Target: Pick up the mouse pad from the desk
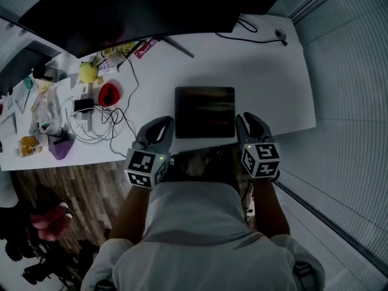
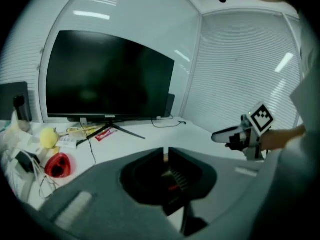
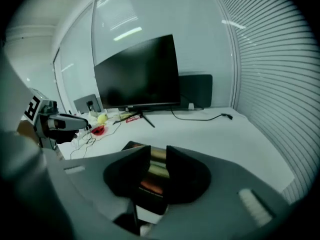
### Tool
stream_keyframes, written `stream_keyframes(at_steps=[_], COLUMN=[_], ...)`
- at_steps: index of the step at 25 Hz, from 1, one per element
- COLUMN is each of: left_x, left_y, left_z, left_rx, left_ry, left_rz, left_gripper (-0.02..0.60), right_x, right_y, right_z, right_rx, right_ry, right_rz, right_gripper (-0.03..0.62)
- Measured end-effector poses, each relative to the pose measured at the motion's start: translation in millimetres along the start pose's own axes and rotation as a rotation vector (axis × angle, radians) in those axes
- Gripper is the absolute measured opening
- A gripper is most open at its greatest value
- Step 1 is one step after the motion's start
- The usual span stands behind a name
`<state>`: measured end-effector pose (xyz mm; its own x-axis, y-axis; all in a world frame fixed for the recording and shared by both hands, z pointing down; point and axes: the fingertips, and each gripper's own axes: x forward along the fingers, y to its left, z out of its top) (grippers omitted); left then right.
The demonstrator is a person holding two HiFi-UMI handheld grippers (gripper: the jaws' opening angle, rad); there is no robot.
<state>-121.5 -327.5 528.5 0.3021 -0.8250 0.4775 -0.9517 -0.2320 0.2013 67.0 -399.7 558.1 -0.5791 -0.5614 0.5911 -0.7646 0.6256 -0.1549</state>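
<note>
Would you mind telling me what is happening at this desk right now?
A person at the white desk holds a two-jaw gripper in each hand and seems to be going for the dark mouse pad, which lies flat near the desk's front edge. The left gripper is beside the pad's near left corner with its jaws together. The right gripper is beside the near right corner, jaws slightly apart and gripping nothing. The pad is not yet picked up.

Dim, bluish light throughout; pale light streaks (image 2: 92, 15) glare above the monitor (image 2: 105, 76); gripper views bow and darken at edges.
</note>
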Motion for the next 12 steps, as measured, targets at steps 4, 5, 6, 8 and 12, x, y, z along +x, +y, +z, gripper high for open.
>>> stream_keyframes(at_steps=[4,5,6,8,12], left_x=[40.3,48.9,57.0,71.9,93.2], left_y=[6.5,8.6,10.1,11.3,16.8], left_z=[-47.7,-60.4,-73.2,-97.3,-132.5], left_rx=[-0.064,-0.075,-0.085,-0.096,-0.072], left_ry=[0.167,0.203,0.241,0.324,0.455], left_rz=[0.057,0.074,0.087,0.099,0.122], left_gripper=[0.119,0.12,0.13,0.172,0.215], right_x=[40.7,48.7,55.4,64.8,76.2], right_y=[-11.0,-11.2,-11.0,-11.2,-11.7], right_z=[-42.7,-53.7,-64.7,-85.1,-112.1], right_rx=[0.0,0.002,0.006,0.013,0.015], right_ry=[0.179,0.219,0.256,0.316,0.397], right_rz=[0.039,0.05,0.06,0.071,0.084], right_gripper=[0.172,0.21,0.242,0.267,0.307])
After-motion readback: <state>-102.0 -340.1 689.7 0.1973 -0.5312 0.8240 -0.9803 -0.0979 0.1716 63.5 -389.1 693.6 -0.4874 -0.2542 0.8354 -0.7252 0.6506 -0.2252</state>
